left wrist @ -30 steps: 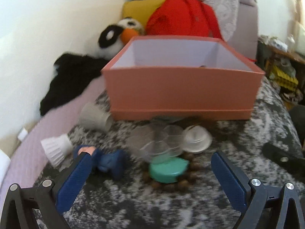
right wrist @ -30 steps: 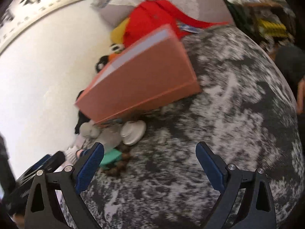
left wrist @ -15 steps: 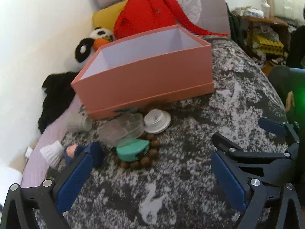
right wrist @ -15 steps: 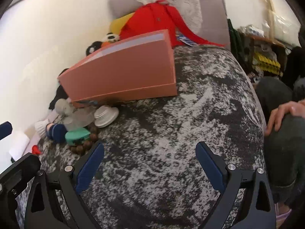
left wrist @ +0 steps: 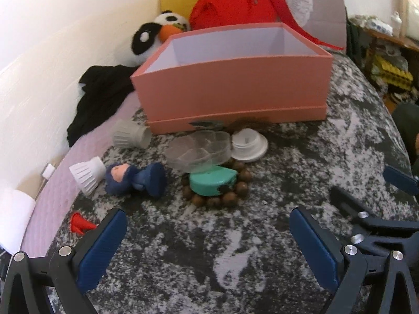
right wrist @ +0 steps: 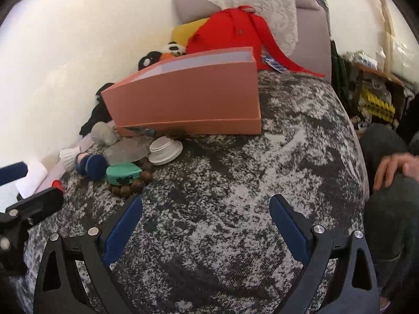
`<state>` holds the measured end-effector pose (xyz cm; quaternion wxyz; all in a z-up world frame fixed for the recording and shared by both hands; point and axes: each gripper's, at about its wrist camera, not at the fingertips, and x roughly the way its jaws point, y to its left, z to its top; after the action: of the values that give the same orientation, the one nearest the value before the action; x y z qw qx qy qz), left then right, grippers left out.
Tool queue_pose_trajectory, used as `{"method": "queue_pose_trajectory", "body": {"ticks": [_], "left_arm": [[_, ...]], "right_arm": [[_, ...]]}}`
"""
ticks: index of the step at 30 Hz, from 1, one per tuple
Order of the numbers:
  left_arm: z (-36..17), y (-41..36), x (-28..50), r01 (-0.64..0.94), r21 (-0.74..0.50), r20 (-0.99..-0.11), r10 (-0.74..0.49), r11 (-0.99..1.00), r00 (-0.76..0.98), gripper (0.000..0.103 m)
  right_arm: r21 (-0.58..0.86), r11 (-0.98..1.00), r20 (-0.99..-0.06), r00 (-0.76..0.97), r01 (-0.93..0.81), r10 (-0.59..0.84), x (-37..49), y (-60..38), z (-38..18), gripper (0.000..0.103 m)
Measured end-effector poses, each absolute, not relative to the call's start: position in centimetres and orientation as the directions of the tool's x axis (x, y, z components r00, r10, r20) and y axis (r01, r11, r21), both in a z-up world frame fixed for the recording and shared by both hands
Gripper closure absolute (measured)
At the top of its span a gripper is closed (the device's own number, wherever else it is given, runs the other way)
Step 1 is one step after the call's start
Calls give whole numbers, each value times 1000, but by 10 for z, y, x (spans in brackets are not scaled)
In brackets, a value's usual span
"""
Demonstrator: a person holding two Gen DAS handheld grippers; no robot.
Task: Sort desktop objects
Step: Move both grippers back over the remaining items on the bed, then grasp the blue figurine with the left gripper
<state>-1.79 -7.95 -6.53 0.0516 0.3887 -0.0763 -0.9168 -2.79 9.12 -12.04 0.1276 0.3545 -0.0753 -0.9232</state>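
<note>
An open pink box (left wrist: 235, 89) (right wrist: 188, 99) stands on the grey-and-white mottled cover. In front of it lie a teal case (left wrist: 212, 180) (right wrist: 123, 174) inside a ring of brown beads (left wrist: 230, 196), a clear plastic dish (left wrist: 199, 151), a white lid (left wrist: 248, 145) (right wrist: 165, 149), a blue figurine (left wrist: 136, 179) (right wrist: 90, 164), two white ribbed cups (left wrist: 131, 137) (left wrist: 87, 174) and a small red piece (left wrist: 78, 223). My left gripper (left wrist: 208, 231) is open, short of the pile. My right gripper (right wrist: 205, 217) is open over bare cover, right of the pile.
Behind the box sit a red backpack (left wrist: 235, 2), a yellow cushion (left wrist: 180, 0), a panda plush (left wrist: 154, 34) and black cloth (left wrist: 102, 91) along the white wall. A person's hand (right wrist: 392, 167) rests on a dark knee at the right. Cluttered shelves (right wrist: 371, 96) stand far right.
Both grippers have pulled back and swung, so the box and pile now sit centred ahead of the left gripper. The objects themselves have not moved. Both grippers stay open.
</note>
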Motion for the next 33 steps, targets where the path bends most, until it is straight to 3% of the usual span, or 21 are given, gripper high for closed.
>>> {"method": "queue_pose_trajectory", "body": {"ticks": [9, 16, 27, 33], "left_arm": [[-81, -186, -11, 186, 68, -752, -173, -980, -637, 1], [-98, -250, -4, 269, 42, -731, -213, -962, -649, 1], [-130, -212, -76, 24, 83, -744, -78, -996, -663, 1], [-150, -219, -131, 15, 48, -785, -47, -999, -618, 1]], "right_arm": [[391, -920, -659, -689, 28, -301, -40, 125, -131, 4], [510, -860, -635, -684, -23, -359, -39, 140, -129, 4], [547, -836, -646, -653, -35, -395, -45, 136, -137, 3], [531, -845, -683, -622, -64, -382, -56, 132, -156, 3]]}}
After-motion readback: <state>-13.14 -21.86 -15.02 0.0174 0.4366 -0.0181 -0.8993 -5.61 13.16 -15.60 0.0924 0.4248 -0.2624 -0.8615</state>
